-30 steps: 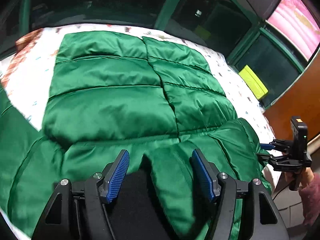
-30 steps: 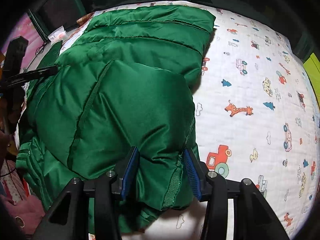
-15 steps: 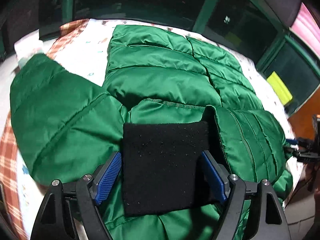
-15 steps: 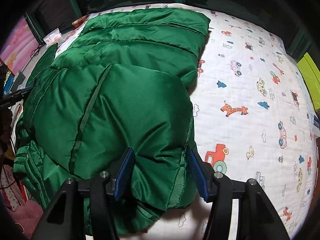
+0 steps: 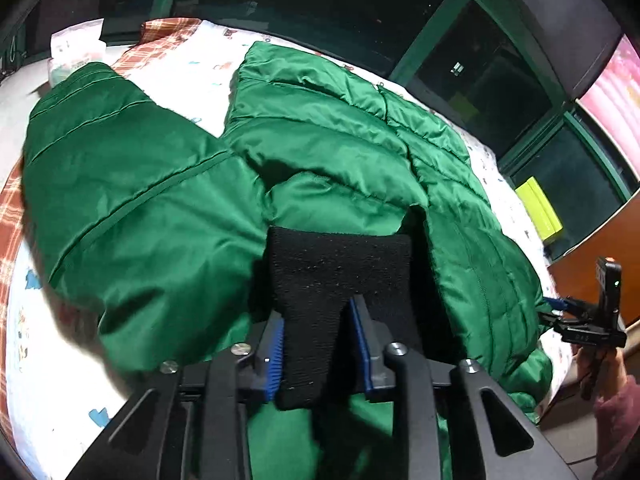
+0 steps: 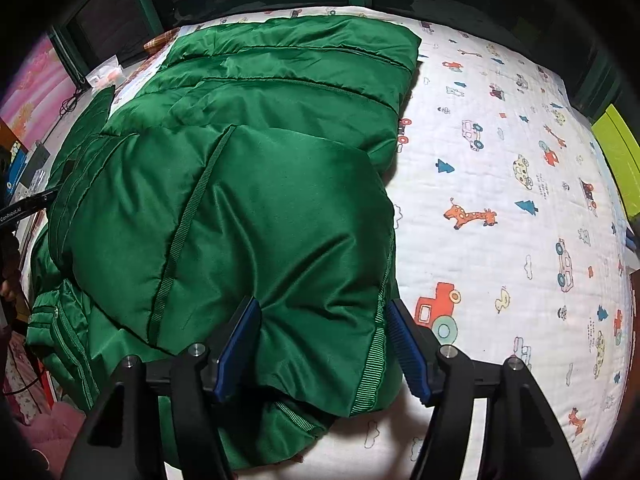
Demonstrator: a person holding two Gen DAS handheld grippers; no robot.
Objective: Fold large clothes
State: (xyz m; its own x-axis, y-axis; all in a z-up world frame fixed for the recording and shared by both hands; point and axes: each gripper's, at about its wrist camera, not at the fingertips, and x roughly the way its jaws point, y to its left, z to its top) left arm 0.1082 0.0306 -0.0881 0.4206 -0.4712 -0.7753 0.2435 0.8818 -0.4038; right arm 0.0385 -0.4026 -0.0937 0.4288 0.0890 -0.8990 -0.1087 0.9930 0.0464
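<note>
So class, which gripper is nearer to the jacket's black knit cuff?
Left. The left gripper is shut on the black cuff, pinching it between its blue pads. The right gripper is open, straddling a green fold of the jacket; no cuff shows in its view.

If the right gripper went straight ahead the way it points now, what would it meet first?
The green puffer jacket: the right gripper is open with a folded part of it already between its fingers, so it would push into that padding at once, though depth is unclear.

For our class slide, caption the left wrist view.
Left gripper pinches the black cuff of a green jacket on the bed.
</note>
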